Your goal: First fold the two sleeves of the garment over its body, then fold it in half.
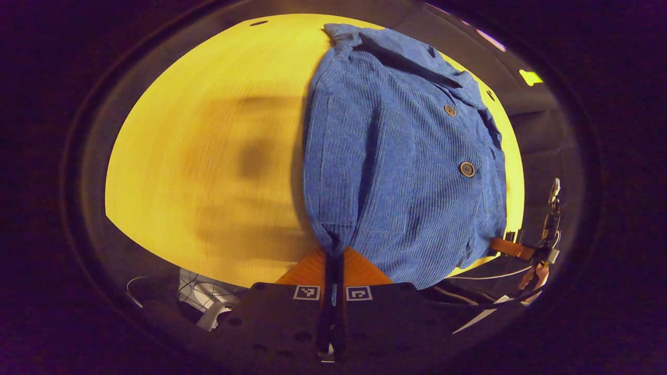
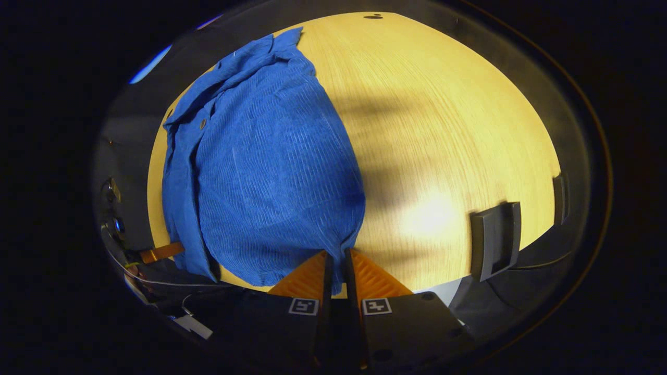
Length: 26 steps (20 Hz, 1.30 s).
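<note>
A blue corduroy shirt (image 1: 396,156) with round buttons lies on the light wooden table (image 1: 208,156), collar at the far end, folded into a narrow shape. My left gripper (image 1: 334,252) is shut on the shirt's near hem corner, cloth pinched between its fingers. In the right gripper view the same shirt (image 2: 260,172) bulges up from the table (image 2: 443,146), and my right gripper (image 2: 336,254) is shut on the other near hem corner. The right gripper (image 1: 513,247) also shows at the shirt's right edge in the left gripper view; the left gripper (image 2: 159,253) shows at the shirt's left edge in the right gripper view.
A dark bracket (image 2: 495,239) is clamped on the table's near right edge in the right gripper view. Checked cloth (image 1: 200,294) shows below the table's front edge. A hand (image 1: 534,276) holds the other gripper, with a cable running below it.
</note>
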Each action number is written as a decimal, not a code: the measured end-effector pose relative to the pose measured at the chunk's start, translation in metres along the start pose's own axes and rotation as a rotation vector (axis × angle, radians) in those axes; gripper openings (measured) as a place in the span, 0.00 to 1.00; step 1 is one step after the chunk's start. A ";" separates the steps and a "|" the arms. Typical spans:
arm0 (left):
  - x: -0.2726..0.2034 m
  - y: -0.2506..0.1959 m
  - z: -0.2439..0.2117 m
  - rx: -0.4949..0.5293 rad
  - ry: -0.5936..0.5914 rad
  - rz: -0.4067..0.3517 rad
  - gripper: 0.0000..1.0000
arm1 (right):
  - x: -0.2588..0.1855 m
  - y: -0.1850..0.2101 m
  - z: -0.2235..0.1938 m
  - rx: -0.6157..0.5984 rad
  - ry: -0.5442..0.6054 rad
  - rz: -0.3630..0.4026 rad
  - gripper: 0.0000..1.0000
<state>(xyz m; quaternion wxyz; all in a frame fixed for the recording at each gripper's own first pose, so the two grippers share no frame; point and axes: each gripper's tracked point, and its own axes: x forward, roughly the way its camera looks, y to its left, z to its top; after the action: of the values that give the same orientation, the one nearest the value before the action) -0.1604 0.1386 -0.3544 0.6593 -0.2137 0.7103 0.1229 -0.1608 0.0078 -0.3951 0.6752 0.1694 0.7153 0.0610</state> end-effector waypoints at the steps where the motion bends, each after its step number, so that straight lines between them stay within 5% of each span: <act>1: -0.004 -0.001 -0.001 0.009 -0.001 -0.001 0.02 | -0.005 0.007 0.002 -0.006 -0.006 0.021 0.17; 12: -0.096 -0.051 0.030 0.032 -0.111 -0.176 0.01 | -0.093 0.083 0.068 -0.036 -0.147 0.236 0.16; 18: -0.130 -0.080 0.062 0.001 -0.215 -0.155 0.00 | -0.117 0.120 0.114 -0.126 -0.164 0.385 0.16; 26: -0.178 -0.098 0.143 0.128 -0.330 -0.155 0.02 | -0.150 0.150 0.202 -0.152 -0.333 0.377 0.16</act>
<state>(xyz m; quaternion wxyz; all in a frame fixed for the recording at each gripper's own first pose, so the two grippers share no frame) 0.0190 0.1426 -0.1827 0.7865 -0.2024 0.5804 0.0596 0.0668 0.0710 -0.2226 0.7711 0.2561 0.5437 0.2104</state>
